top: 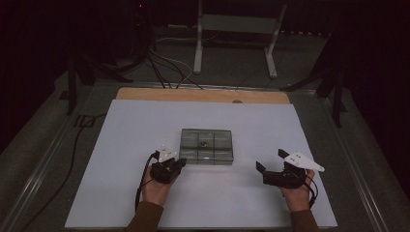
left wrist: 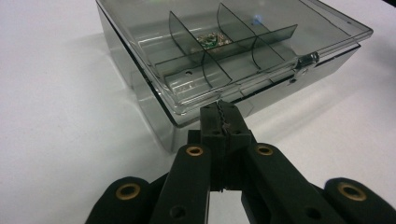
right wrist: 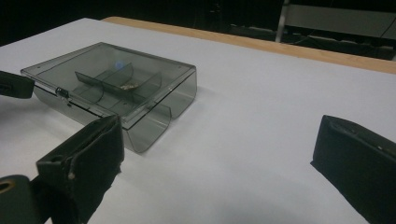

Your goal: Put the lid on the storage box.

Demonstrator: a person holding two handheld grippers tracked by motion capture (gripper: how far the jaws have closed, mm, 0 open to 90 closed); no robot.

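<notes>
A clear grey plastic compartment box (top: 207, 146) lies flat in the middle of the white table (top: 121, 193), lid down. In the left gripper view its dividers and front latch (left wrist: 306, 63) show, and a small item (left wrist: 210, 39) lies in a middle compartment. My left gripper (top: 182, 163) is shut with nothing between its jaws, its tips (left wrist: 223, 116) right at the box's near left edge; whether they touch it I cannot tell. My right gripper (top: 270, 160) stands wide open to the right of the box (right wrist: 116, 79), apart from it, over bare table (right wrist: 261, 116).
A wooden strip (top: 203, 94) runs along the table's far edge. Behind it, on the floor, stand a metal frame (top: 237, 29), cables (top: 164, 67) and black stand legs (top: 336, 92). The left gripper's tip (right wrist: 14, 84) shows at the left edge of the right gripper view.
</notes>
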